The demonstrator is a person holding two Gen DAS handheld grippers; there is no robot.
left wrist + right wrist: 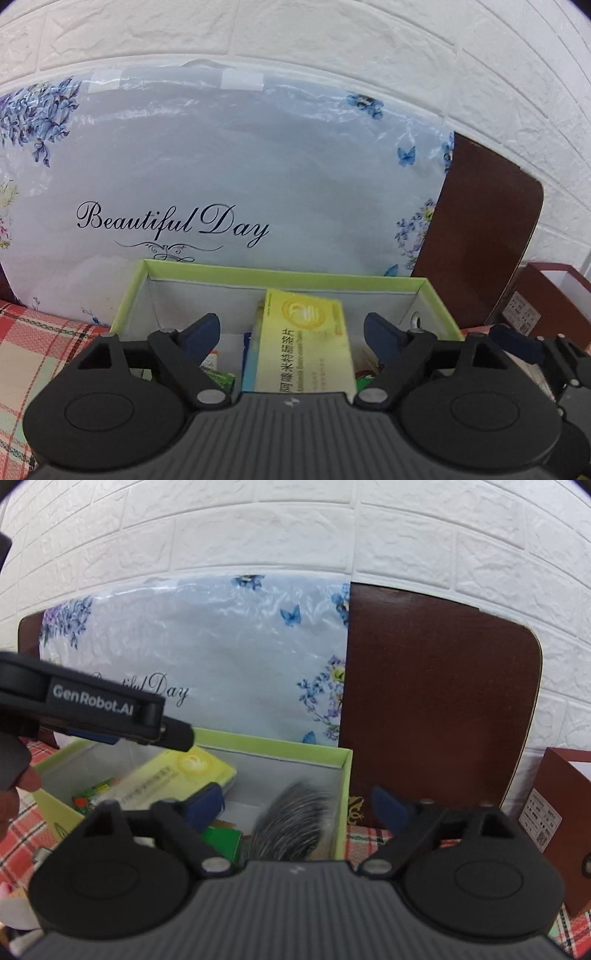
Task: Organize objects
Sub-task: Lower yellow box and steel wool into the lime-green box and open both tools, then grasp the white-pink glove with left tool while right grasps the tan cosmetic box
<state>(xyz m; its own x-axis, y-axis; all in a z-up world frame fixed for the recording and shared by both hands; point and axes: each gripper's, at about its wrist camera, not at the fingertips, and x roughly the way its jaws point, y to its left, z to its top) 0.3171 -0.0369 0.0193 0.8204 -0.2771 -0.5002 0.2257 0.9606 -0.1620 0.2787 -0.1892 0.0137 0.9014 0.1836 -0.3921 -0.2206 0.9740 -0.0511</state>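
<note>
A light green open box point(280, 275) stands on a plaid cloth. Inside it a yellow medicine carton point(303, 343) leans tilted, between the fingers of my left gripper point(291, 332), which is open with neither pad touching the carton. In the right wrist view the same green box point(343, 775) holds the yellow carton point(177, 779), a small green pack point(221, 842) and a blurred grey striped furry thing point(291, 823). My right gripper point(297, 806) hovers open over the box's right end, with nothing gripped. The left gripper point(110, 709) reaches in from the left.
A floral plastic bag point(221, 166) printed "Beautiful Day" leans on the white brick wall behind the box. A dark brown board point(436, 701) stands to its right. A red-brown carton point(561, 812) sits at the far right. The red plaid cloth point(37, 350) covers the surface.
</note>
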